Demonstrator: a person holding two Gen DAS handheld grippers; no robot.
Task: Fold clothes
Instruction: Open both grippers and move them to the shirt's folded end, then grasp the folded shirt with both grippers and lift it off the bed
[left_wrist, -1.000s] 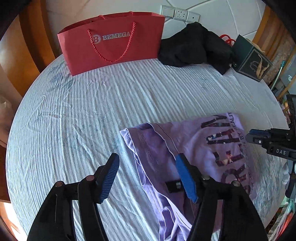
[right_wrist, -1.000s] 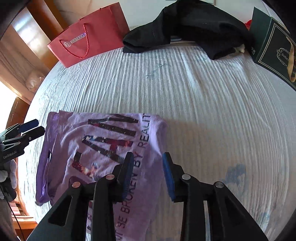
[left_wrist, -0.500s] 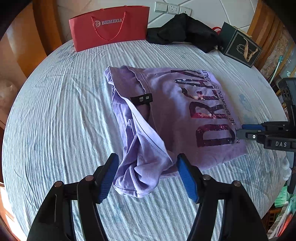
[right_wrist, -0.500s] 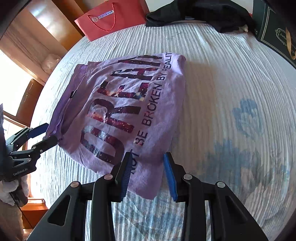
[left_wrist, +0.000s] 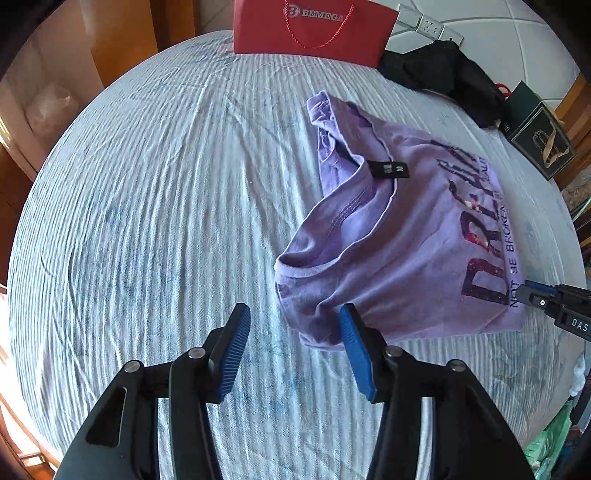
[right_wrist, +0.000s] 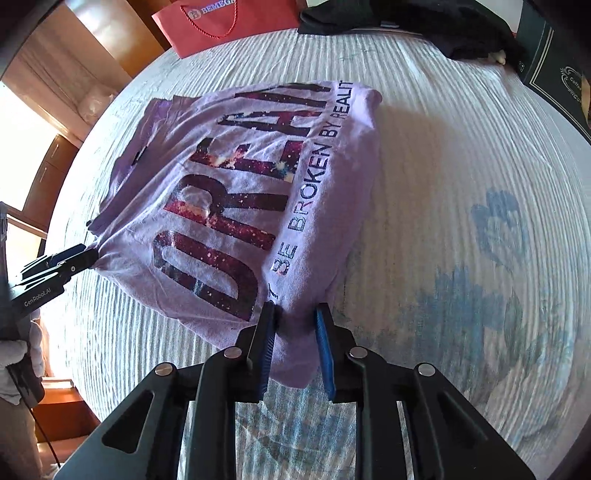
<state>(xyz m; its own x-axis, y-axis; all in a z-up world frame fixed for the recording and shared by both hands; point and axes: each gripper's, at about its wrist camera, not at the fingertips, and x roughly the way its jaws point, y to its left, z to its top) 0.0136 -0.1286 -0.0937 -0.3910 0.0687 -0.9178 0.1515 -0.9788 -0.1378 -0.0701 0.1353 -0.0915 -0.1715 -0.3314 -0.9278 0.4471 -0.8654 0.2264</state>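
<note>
A purple shirt (left_wrist: 424, 258) printed "DREAM", folded several layers thick, lies on the striped white cloth (left_wrist: 147, 221); its black neck label faces up. My left gripper (left_wrist: 291, 343) stands open, nothing between its blue pads; the shirt's bunched near corner touches the right pad (left_wrist: 354, 347). In the right wrist view the shirt (right_wrist: 221, 184) fills the middle. My right gripper (right_wrist: 295, 332) is shut on its near edge, fabric pinched between the pads. The left gripper (right_wrist: 70, 258) shows at the shirt's left corner, and the right gripper (left_wrist: 532, 295) at its printed edge.
A red paper bag (left_wrist: 314, 29) stands at the far edge. A black garment (left_wrist: 443, 74) is heaped beside it, then a dark green box (left_wrist: 539, 140). Wooden furniture rings the surface. A gloved hand (right_wrist: 14, 354) holds the left gripper.
The right gripper's fingers have narrowed onto the shirt's near edge. The left gripper has moved left and stays open, so the shirt now sits beside its right pad, not between the pads.
</note>
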